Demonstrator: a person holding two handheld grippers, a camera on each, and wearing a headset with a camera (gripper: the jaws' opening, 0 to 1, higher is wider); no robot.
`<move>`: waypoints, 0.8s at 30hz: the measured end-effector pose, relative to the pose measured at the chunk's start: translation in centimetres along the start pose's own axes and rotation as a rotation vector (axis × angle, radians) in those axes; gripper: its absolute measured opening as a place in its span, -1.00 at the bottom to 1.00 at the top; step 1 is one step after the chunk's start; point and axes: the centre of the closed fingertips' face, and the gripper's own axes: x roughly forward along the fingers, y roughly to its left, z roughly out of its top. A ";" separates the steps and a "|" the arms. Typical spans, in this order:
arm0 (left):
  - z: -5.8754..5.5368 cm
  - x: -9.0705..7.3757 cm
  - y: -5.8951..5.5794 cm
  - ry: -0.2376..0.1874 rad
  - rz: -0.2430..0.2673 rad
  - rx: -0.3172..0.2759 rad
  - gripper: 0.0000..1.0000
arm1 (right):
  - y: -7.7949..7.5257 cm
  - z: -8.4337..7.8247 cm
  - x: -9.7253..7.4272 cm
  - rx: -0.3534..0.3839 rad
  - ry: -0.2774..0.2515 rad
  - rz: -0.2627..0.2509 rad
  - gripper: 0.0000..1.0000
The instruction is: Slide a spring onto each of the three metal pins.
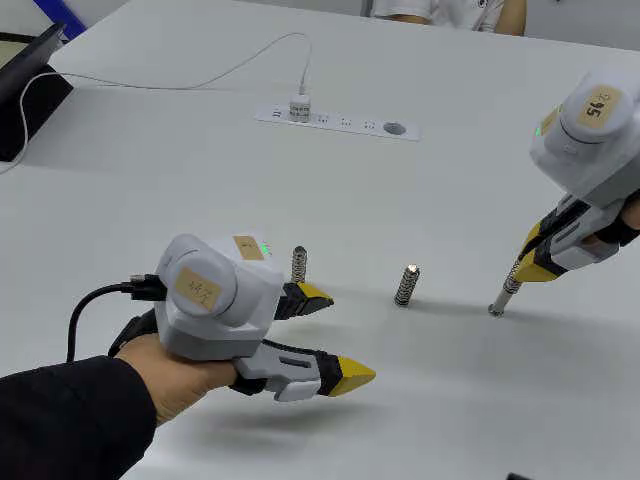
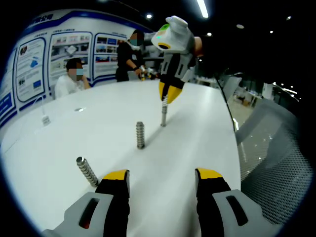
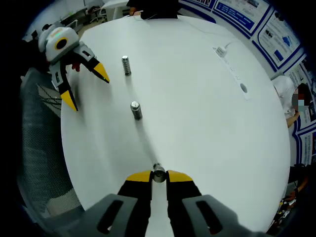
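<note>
Desk is white and big. Three metal pins are on it in a row, well apart from each other.

The first pin stands up near my left tongs. It has a spring around it. The middle pin stands up too, with its own spring around it. Its shiny top pokes out. The third pin leans over, and its bottom end touches the desk. A spring sits high on it, right under the yellow tips of my right tongs.

My right tongs are pressed together on the top of the third pin. In the right gripper view, the round top of that pin sits between the two yellow tips. I cannot tell if the tips press on the spring or on the metal.

My left tongs are spread wide and hold nothing. They hover over the desk and point along the row. In the left gripper view, the first pin is just beside one yellow tip, and the other two pins are farther off.

A power strip lies far back on the desk. A white plug is in it, with a thin white cord running off to the side. A person sits at the far edge.
</note>
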 end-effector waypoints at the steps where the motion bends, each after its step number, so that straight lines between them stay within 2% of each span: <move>1: 0.0 0.0 0.0 0.001 0.000 0.000 0.09 | 0.0 0.0 0.2 0.004 0.001 0.001 -0.76; 5: 0.0 0.1 -0.1 0.003 -0.001 0.001 0.08 | -0.1 0.4 0.2 0.019 -0.019 -0.003 -0.76; 9: 0.1 0.1 -0.1 0.001 -0.002 0.001 0.08 | 0.0 -0.1 1.0 0.009 0.007 -0.007 -0.76; 24: 0.0 0.1 0.1 0.006 -0.001 0.000 0.07 | 0.0 -0.3 2.7 0.037 0.005 -0.002 -0.76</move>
